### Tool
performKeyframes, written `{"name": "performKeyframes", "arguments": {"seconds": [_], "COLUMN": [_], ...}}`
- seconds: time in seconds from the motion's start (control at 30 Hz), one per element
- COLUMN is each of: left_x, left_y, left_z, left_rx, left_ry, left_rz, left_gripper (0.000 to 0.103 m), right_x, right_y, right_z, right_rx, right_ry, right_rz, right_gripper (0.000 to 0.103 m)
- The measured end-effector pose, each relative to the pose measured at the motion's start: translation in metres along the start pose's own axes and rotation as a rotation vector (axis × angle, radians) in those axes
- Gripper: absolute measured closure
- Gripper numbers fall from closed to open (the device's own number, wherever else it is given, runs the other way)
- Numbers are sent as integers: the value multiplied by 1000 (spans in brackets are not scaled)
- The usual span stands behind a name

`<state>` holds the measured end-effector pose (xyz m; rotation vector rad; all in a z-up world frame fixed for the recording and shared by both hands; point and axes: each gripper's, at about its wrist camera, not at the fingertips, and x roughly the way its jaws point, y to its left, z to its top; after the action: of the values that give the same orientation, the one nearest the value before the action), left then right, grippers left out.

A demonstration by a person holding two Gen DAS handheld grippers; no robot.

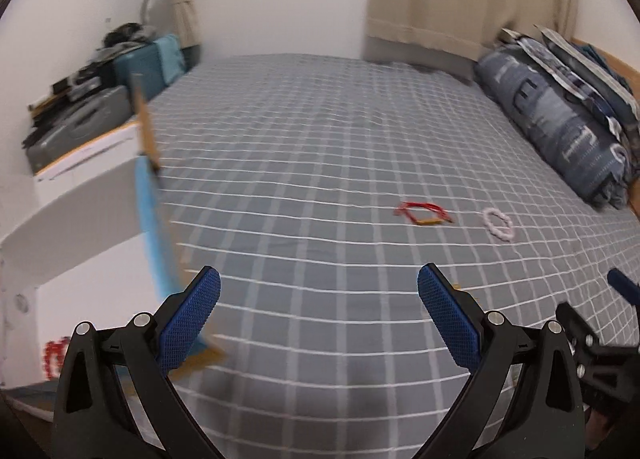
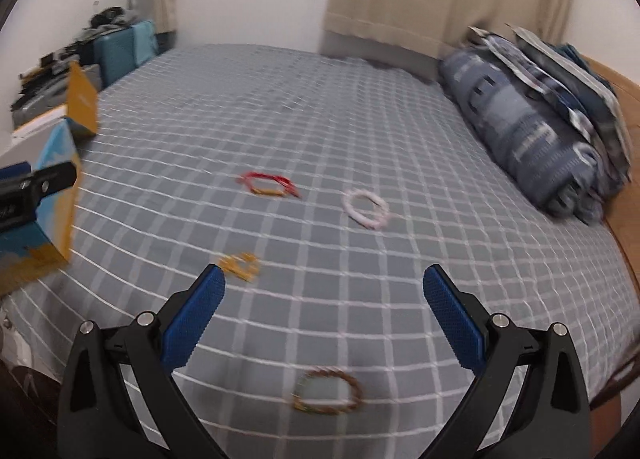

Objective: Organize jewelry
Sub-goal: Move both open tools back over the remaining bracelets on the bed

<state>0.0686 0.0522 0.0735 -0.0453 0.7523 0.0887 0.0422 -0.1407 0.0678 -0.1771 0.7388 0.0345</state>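
Both grippers hang over the bed (image 2: 360,119) with their jaws spread wide and holding nothing. In the right view, the right gripper (image 2: 324,295) has a brown bracelet (image 2: 327,390) low in the frame, a yellow one (image 2: 240,265) left of center, and a red one (image 2: 270,184) and a white one (image 2: 366,208) in the middle. A box (image 2: 52,195) stands at the left edge. The left gripper (image 1: 319,299) is in the lower middle of its own view.

Both wrist cams sit low over the checked bed (image 2: 320,131), facing the far curtain. Left cam sits further left. Shared: red bracelet (image 1: 424,213), pink bracelet (image 2: 366,209), folded quilt (image 1: 560,127).
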Motion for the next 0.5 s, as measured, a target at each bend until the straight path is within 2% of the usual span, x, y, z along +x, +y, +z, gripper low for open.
{"name": "performKeyframes", "arguments": {"seconds": [0.2, 0.37, 0.5], "left_x": [40, 76, 100], "left_y": [-49, -82, -98], "left_z": [-6, -18, -28], "left_rx": [43, 122, 179], "left_ry": [48, 90, 105], "left_rz": [-70, -99, -94], "left_gripper": [6, 6, 6], "right_x": [16, 32, 46], "right_y": [-34, -50, -51], "right_z": [-35, -63, -81], "right_rx": [21, 76, 62], "right_ry": [49, 78, 121], "right_rz": [-51, -42, 10], "right_gripper": [8, 8, 8]}}
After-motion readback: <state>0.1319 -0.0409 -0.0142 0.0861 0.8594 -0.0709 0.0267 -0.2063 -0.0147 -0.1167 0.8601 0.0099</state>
